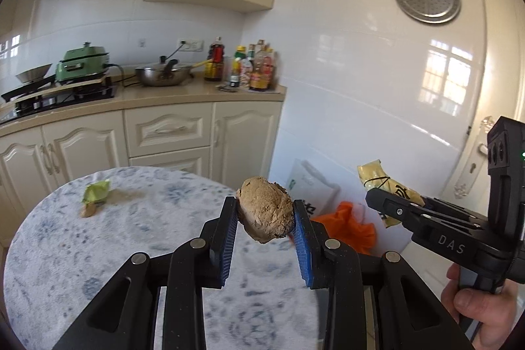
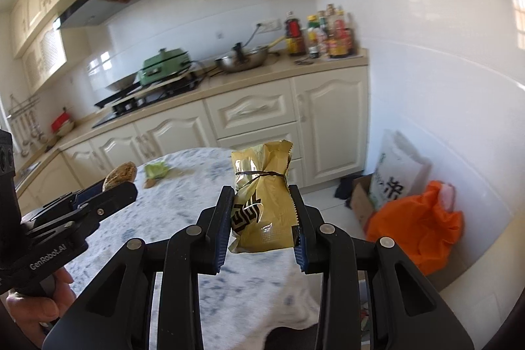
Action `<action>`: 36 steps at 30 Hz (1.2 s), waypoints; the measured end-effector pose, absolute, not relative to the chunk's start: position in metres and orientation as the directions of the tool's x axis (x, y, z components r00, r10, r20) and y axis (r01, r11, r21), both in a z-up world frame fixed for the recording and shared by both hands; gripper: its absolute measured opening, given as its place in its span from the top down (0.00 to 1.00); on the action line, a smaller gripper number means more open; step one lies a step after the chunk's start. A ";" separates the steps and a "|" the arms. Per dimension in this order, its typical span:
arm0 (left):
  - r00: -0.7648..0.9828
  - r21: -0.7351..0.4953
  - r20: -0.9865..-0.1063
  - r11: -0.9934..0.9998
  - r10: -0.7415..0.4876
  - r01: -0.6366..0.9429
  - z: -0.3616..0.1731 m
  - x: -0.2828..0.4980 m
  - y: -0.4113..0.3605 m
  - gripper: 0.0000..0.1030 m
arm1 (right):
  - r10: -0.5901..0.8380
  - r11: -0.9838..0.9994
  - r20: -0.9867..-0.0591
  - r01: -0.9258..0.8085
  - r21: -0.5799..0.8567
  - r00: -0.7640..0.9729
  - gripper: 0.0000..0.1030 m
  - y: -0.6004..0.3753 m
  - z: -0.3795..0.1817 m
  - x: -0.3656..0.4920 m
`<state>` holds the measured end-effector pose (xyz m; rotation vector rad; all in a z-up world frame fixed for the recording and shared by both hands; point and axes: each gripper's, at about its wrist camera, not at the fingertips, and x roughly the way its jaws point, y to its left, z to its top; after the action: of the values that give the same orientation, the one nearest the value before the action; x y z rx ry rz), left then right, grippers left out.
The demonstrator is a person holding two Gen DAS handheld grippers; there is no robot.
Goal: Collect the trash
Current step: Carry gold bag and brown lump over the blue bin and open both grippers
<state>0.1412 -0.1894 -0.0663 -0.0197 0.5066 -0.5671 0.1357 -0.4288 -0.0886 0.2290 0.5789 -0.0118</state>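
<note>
My left gripper [image 1: 265,218] is shut on a brown lumpy ball of trash [image 1: 265,210] and holds it above the round table [image 1: 65,251]. My right gripper [image 2: 262,209] is shut on a gold snack packet [image 2: 261,202] tied with a dark band, held above the table's right side. The right gripper also shows in the left wrist view [image 1: 387,202] with the packet [image 1: 384,182]. The left gripper also shows in the right wrist view [image 2: 115,189] with the brown ball [image 2: 119,174]. A crumpled green wrapper [image 1: 95,192] and a small brown scrap [image 1: 88,212] lie on the table's far left.
An orange plastic bag [image 2: 423,225] lies on the floor by the tiled wall, next to a white sack [image 2: 393,173] and a cardboard box [image 2: 361,202]. Cream cabinets [image 1: 170,130] and a counter with a wok [image 1: 164,76], bottles [image 1: 252,68] and a green cooker [image 1: 82,63] stand behind the table.
</note>
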 end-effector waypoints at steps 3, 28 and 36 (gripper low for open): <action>0.692 -0.162 -0.455 0.816 -0.561 0.555 -0.069 0.143 -0.213 0.72 | 0.006 0.969 -0.551 0.131 0.209 0.834 0.69 -0.453 -0.093 0.125; 0.310 -0.190 -0.761 0.653 -0.570 0.733 -0.209 0.221 -0.474 0.72 | -0.116 0.830 -0.751 0.478 0.286 0.650 0.69 -0.623 -0.238 0.098; 0.230 -0.199 -0.830 0.656 -0.507 0.728 -0.257 0.265 -0.529 0.46 | -0.060 0.796 -0.801 0.513 0.321 0.595 0.65 -0.648 -0.291 0.113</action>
<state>0.2648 -0.5291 -0.2566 0.2505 1.0299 -0.8617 0.1133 -0.6482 -0.2905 0.5713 0.8783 -0.3545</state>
